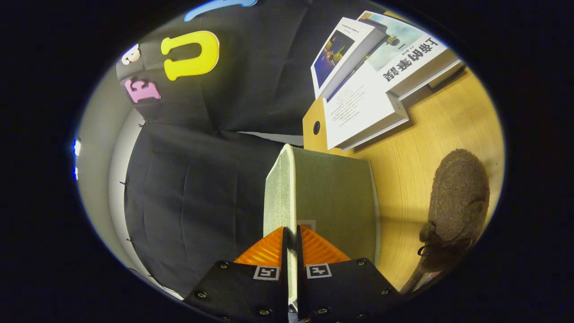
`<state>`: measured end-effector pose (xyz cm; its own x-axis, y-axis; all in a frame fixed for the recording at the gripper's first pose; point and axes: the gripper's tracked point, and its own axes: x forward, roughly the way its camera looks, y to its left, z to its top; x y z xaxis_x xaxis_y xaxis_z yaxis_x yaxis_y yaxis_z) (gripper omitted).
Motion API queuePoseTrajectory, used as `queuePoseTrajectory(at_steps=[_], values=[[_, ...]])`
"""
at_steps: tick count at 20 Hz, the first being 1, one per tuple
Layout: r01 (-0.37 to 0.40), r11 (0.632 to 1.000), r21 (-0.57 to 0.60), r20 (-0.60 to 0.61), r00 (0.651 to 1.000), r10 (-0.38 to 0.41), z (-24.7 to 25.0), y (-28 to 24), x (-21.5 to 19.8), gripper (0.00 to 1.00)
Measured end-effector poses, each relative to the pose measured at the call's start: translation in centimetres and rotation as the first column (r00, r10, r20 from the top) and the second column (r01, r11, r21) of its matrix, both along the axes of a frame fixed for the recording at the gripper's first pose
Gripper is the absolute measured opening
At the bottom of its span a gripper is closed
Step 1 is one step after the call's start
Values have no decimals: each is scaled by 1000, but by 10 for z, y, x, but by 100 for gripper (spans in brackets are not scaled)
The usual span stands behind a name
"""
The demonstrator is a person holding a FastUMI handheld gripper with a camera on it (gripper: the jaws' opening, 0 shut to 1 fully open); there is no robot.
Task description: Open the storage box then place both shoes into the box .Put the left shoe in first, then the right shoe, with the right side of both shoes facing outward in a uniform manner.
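1. Gripper view, gripper [291, 233]: the two fingers are drawn close together and clamp the thin edge of the storage box lid [329, 197]; the pale rim of the lid runs straight into the narrow gap between them, with one finger on each face
2. Gripper view, storage box lid: a flat, fabric-covered panel, grey-green on its broad face with a lighter woven edge. It extends from the fingers forward and is seen nearly edge-on. A small pale tag sits on the broad face just ahead of the fingertips
3. Gripper view, shoe [457, 202]: a brown, felt-like shoe lies on the wooden desk [448, 125], apart from the lid on its broad-face side, near the desk edge. A dark lace loop shows at the end closer to the gripper. Which shoe of the pair it is cannot be told
4. Gripper view, books [372, 76]: several books lie stacked and overlapping on the desk beyond the lid, towards its far corner
5. Gripper view, desk: a small round hole is visible in the wooden surface beside the lowest book, close to the desk corner
6. Gripper view, storage box body: its position cannot be determined
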<state>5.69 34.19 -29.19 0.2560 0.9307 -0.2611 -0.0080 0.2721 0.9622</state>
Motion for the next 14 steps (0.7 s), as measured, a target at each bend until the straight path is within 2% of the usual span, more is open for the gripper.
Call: queuePoseTrajectory(at_steps=[2,8,14], values=[[-23,1000,-13,18,1000,24,9,-3,-3,4],[-62,998,-1,75,995,62,49,14,-3,4],[-122,992,-9,188,975,122,111,55,0,4]])
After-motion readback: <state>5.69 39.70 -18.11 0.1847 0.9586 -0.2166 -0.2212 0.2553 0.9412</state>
